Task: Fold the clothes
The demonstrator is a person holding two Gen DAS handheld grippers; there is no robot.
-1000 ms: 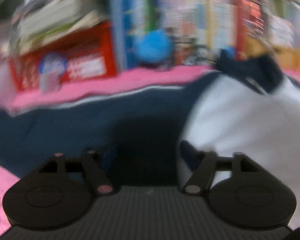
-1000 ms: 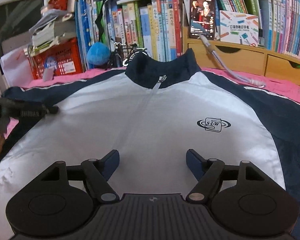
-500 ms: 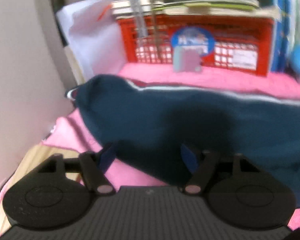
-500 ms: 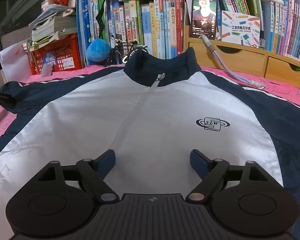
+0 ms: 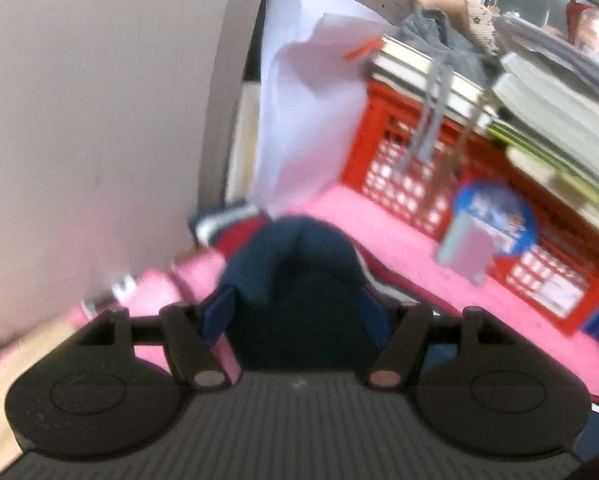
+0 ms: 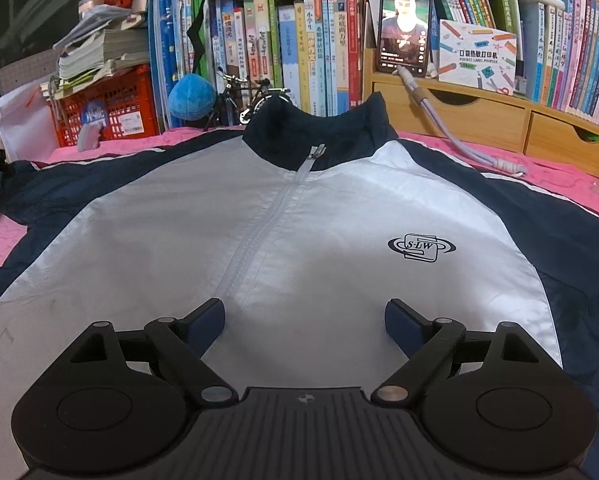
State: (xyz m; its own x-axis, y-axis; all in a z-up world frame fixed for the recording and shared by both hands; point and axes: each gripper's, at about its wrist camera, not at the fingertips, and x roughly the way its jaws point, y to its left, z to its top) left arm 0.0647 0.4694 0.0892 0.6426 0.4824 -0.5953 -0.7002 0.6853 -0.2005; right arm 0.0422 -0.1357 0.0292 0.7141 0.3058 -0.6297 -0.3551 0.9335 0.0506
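L wrist view: left gripper [image 5: 299, 316] at navy sleeve end [image 5: 295, 256] on pink cover [image 5: 383, 240], jaws spread w/ cloth between; pinch not confirmed. Advice: grab cuff itself, not cover.
R wrist view: right gripper [image 6: 304, 320] over jacket [image 6: 279, 232] chest, jaws just been opening, nothing between. Jacket flat, zip up.

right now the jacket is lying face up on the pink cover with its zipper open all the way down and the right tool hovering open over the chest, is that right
Not quite: the right wrist view shows the zipper closed up to the collar, not open. The rest holds: the jacket lies face up on the pink cover, with the right tool open over the chest.
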